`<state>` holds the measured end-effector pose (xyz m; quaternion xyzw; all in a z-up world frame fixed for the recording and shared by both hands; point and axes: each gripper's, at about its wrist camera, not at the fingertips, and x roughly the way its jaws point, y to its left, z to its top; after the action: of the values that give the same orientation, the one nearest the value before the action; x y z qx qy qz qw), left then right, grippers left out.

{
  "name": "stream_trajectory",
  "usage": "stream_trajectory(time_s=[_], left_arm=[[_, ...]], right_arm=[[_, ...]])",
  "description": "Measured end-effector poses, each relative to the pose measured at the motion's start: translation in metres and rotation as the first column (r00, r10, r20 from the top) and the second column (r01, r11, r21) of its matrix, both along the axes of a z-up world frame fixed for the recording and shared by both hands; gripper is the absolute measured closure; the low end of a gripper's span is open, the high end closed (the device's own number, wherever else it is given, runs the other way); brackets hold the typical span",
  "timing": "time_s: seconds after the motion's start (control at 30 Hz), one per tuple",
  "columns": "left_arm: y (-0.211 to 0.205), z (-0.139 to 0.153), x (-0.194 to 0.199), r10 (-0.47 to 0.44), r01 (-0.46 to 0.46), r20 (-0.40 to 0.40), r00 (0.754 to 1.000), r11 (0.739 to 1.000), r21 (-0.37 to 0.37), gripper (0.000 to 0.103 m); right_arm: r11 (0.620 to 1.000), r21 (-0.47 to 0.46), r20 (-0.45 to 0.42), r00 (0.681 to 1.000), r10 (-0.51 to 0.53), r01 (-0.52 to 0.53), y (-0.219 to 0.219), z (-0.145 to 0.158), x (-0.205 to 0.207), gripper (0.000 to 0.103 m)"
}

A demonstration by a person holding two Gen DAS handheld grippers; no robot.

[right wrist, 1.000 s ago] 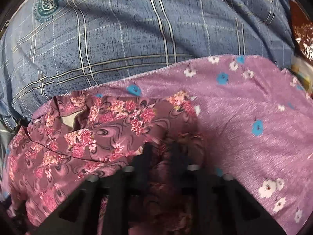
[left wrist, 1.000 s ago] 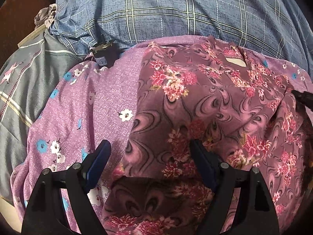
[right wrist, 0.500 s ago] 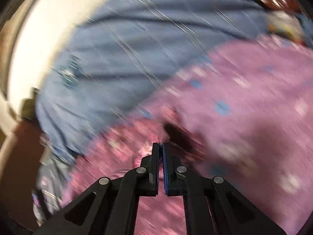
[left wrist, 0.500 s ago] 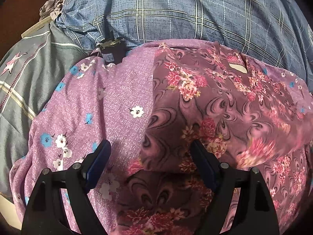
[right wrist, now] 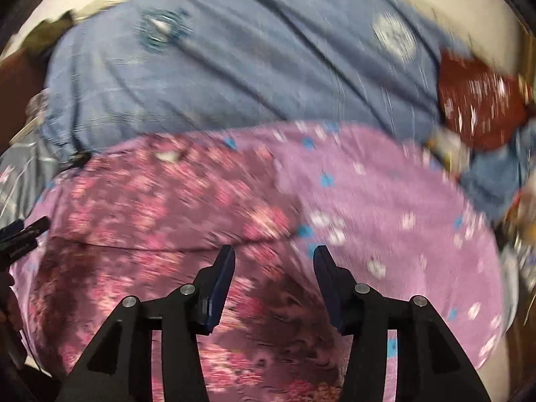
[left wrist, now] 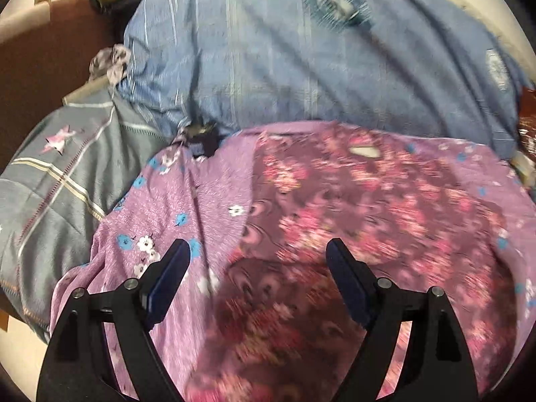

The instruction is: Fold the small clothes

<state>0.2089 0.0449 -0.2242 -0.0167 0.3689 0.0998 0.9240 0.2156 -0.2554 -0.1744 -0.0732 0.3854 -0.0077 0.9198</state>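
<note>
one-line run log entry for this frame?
step: fold released | dark floral garment: folded on lilac flowered cloth | left gripper: open, empty | right gripper: just opening, empty

Both tongs (left wrist: 258, 248) (right wrist: 273, 254) agape, empty

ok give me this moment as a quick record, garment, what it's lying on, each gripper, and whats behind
garment: dark floral garment, lying partly folded, held by neither gripper
surface: lilac flowered cloth, spread under the garment
left gripper: left gripper, jaws wide open, nothing between them, above the garment's left edge
right gripper: right gripper, jaws have just been opening, nothing between them
behind: blue checked bedding; grey striped fabric at left
image quality: motion-blurred
</note>
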Motion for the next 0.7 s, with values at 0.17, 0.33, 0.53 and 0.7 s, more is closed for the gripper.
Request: stream_trajectory(time_s=[0.17, 0.33, 0.53, 0.7], left_arm=[[-0.02, 0.024, -0.046, -0.054, 0.053, 0.065, 0.996, 0.999, 0.007, 0.019], [-0.019, 0.044, -0.075, -0.051, 0.05, 0.098, 0.994, 0.999, 0.008, 0.019], [-0.003, 0.062, -0.102, -0.015, 0.014, 0.129, 0.992, 1.0, 0.005, 0.019], [0.012, 0.071, -0.123, 0.017, -0.018, 0.148, 0.989, 1.0, 0.003, 0.019]], right_arm=[[0.99, -0.114, 0.084, 0.992, 0.094, -0.084, 0.044, 0.037, -0.024, 0.052], [0.982, -0.154, 0.126, 0.983, 0.133, -0.114, 0.073, 0.058, -0.037, 0.052], [0.975, -0.173, 0.158, 0.974, 0.165, -0.137, 0.096, 0.075, -0.057, 0.052], [0.97, -0.181, 0.16, 0.969, 0.19, -0.16, 0.117, 0.084, -0.067, 0.052]])
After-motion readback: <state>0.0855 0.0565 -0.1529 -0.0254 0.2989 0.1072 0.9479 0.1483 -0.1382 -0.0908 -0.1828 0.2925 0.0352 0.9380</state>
